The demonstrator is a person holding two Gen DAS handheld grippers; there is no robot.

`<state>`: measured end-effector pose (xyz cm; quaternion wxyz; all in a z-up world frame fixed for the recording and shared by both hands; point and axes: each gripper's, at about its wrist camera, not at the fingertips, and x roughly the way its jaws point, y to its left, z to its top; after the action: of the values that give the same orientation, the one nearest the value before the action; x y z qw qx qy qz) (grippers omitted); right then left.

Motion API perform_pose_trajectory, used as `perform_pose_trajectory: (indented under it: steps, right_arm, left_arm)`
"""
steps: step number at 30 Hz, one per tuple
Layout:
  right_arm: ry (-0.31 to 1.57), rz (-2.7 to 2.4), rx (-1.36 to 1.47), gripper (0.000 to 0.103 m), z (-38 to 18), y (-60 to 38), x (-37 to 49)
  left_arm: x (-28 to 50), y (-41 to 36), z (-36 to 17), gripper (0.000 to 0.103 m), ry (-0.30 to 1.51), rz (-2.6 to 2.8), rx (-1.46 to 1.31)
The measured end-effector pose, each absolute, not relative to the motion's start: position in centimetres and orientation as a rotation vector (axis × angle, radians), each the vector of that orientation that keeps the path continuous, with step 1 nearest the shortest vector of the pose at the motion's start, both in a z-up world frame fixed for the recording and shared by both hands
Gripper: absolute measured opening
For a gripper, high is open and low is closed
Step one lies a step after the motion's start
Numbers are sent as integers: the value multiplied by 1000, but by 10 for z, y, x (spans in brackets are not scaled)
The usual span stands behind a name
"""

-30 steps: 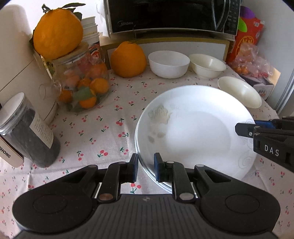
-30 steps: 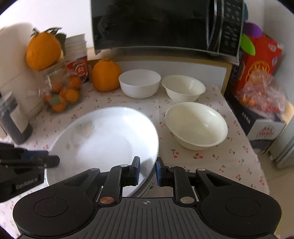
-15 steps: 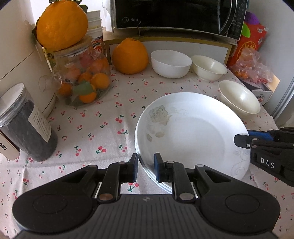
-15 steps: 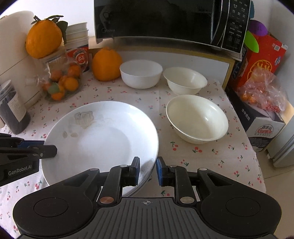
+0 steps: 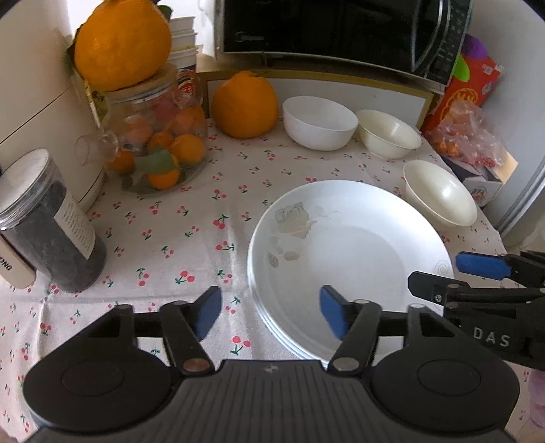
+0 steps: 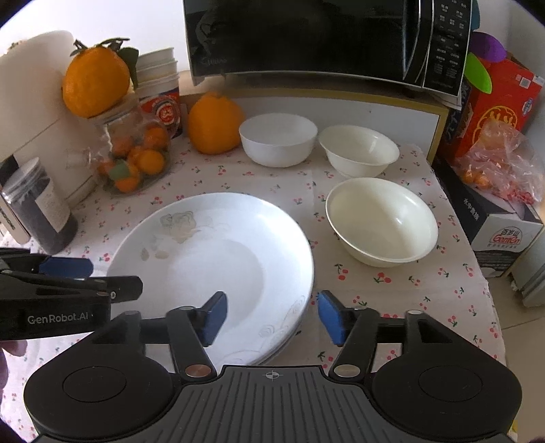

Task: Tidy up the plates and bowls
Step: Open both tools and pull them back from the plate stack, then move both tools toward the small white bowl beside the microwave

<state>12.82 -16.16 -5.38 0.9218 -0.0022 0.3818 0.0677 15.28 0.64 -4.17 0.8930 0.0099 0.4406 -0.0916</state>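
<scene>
Plates [image 5: 351, 252] [image 6: 218, 269]: a stack of white plates, face up and flat on the cherry-print tablecloth [image 5: 190, 231] [image 6: 391, 300]; being round, they show no long axis, and the faint flower print sits on the far-left rim.
Left gripper [image 5: 270, 311] [image 6: 88, 277]: jaws spread wide, holding nothing, astride the stack's near-left rim.
Right gripper [image 6: 270, 313] [image 5: 453, 276]: jaws also wide apart and empty, astride the near-right rim.
Cream bowl [image 6: 381, 221] [image 5: 439, 197]: upright, just right of the plates, not touching them.
White bowl [image 6: 277, 139] [image 5: 318, 122]: far side, upright.
Second cream bowl [image 6: 357, 150] [image 5: 388, 133]: right of the white bowl, near it.
Microwave [image 6: 327, 37] [image 5: 340, 30]: behind the bowls.
Fruit jar [image 5: 156, 136] [image 6: 133, 150]: far left, an orange on its lid.
</scene>
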Motion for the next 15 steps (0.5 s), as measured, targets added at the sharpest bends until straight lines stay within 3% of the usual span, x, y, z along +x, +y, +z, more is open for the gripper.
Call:
perform_pose_trajectory:
  steps: [9, 15]
  right_arm:
    - [799, 136, 111, 77, -44, -174, 130]
    - [780, 95, 165, 84, -34, -185, 132]
  left_arm:
    - [149, 13, -32, 91, 902, -154, -37]
    - [148, 11, -30, 96, 897, -136, -30]
